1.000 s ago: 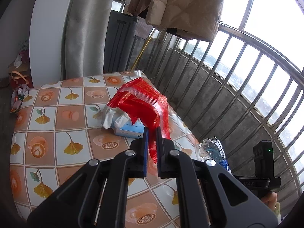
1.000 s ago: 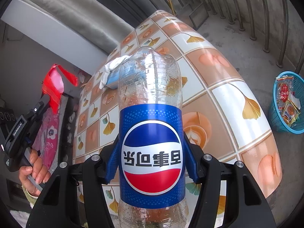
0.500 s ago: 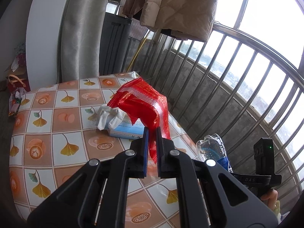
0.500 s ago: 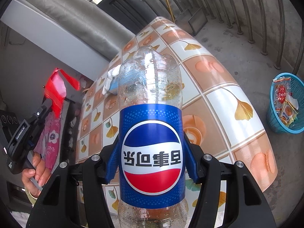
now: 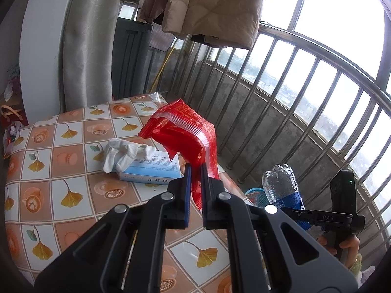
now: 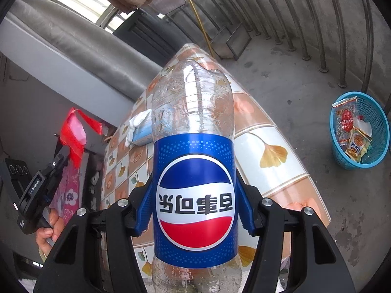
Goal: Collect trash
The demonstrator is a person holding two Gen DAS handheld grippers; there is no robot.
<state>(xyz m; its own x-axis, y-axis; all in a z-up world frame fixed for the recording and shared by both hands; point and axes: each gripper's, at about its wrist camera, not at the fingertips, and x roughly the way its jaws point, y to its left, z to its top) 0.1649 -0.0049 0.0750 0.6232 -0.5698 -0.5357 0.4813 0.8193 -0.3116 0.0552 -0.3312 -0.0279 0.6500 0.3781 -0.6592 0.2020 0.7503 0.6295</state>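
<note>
- The left gripper [image 5: 194, 171] is clamped on a red wrapper [image 5: 185, 134], held up above the table [image 5: 73, 171]
- The right gripper [image 6: 194, 195] squeezes an empty clear bottle [image 6: 193, 127] by its blue label, bottom end forward, over the table's near edge
- On the table lie a crumpled white tissue [image 5: 124, 152] and, touching it, a pale blue box [image 5: 154, 169]
- A blue basket [image 6: 381, 131] with snack wrappers inside stands on the floor, well apart from the table
</note>
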